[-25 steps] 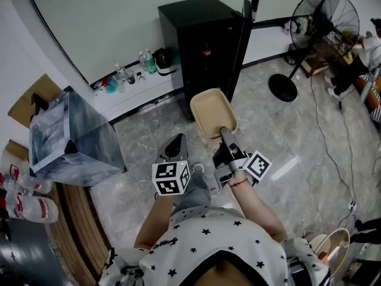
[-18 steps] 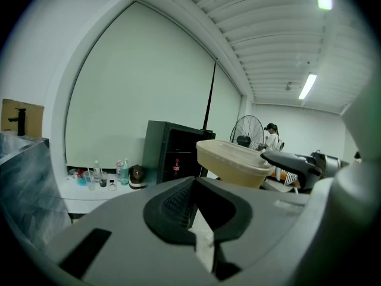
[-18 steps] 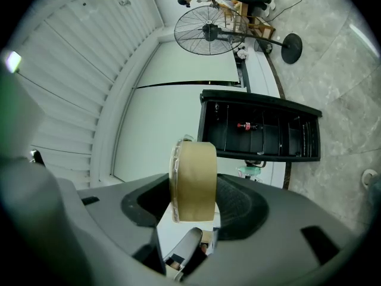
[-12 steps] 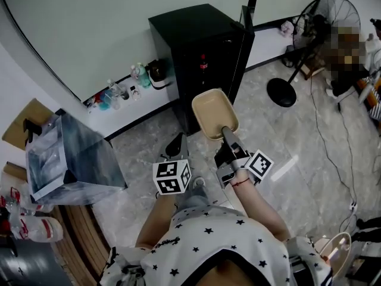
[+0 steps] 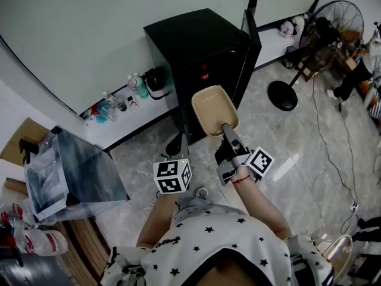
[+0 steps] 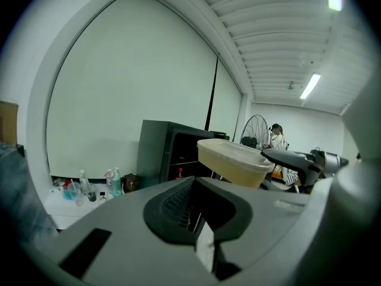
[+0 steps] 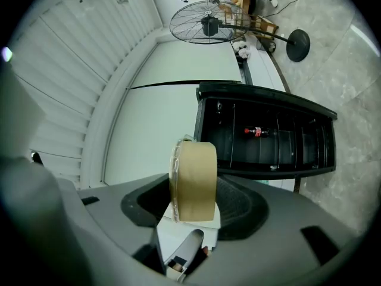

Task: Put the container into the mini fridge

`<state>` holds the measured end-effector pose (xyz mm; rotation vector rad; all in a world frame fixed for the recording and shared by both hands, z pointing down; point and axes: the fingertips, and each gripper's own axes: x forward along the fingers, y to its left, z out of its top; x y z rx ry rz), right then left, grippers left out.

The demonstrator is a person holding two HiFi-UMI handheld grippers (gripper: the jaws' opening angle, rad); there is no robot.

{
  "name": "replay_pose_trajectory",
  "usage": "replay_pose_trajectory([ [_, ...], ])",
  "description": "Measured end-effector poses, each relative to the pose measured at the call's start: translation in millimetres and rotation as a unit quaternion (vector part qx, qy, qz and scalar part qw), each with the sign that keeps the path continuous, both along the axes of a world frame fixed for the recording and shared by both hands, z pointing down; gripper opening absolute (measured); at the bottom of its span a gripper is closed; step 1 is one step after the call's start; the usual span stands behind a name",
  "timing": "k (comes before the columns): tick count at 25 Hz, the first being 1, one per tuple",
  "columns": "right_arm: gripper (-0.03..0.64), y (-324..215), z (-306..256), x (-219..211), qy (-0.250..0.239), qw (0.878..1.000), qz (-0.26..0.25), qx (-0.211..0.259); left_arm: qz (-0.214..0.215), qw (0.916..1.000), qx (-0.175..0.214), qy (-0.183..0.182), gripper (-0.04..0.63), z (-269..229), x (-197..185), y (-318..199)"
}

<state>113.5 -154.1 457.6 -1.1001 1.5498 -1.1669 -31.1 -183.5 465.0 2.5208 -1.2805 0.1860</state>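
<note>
The beige container point(image 5: 214, 111) hangs open side up just in front of the black mini fridge point(image 5: 196, 46), whose door point(image 5: 250, 40) stands open to the right. My right gripper point(image 5: 228, 133) is shut on the container's near rim; in the right gripper view the container point(image 7: 193, 177) stands edge-on between the jaws of the right gripper point(image 7: 196, 210), with the fridge's shelves point(image 7: 268, 139) beyond. My left gripper point(image 5: 177, 144) hovers beside it on the left, shut with nothing in it. In the left gripper view, the left gripper point(image 6: 193, 186) points at the fridge point(image 6: 166, 154) and the container point(image 6: 235, 162) shows at right.
A red-capped bottle point(image 7: 257, 131) sits on a fridge shelf. Small bottles point(image 5: 128, 91) line the white ledge left of the fridge. A clear grey box point(image 5: 71, 171) stands at left. A standing fan point(image 5: 330, 25) and floor cables point(image 5: 333, 148) are at right.
The fridge has come nearer, with the container now closer to its open front. Both grippers keep the same grip and spacing.
</note>
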Motion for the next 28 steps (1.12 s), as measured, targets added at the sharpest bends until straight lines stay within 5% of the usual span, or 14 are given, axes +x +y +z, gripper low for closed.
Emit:
replay_pose_trajectory([
  [13, 0.216, -64, 13, 12, -0.005, 1.0, 0.009, -0.014, 0.002, 0.9999, -0.016, 0.002, 0.012, 15, 4, -58],
  [28, 0.216, -137, 22, 30, -0.014, 0.999, -0.034, -0.016, -0.048, 0.9987, -0.017, 0.0, 0.012, 20, 15, -112],
])
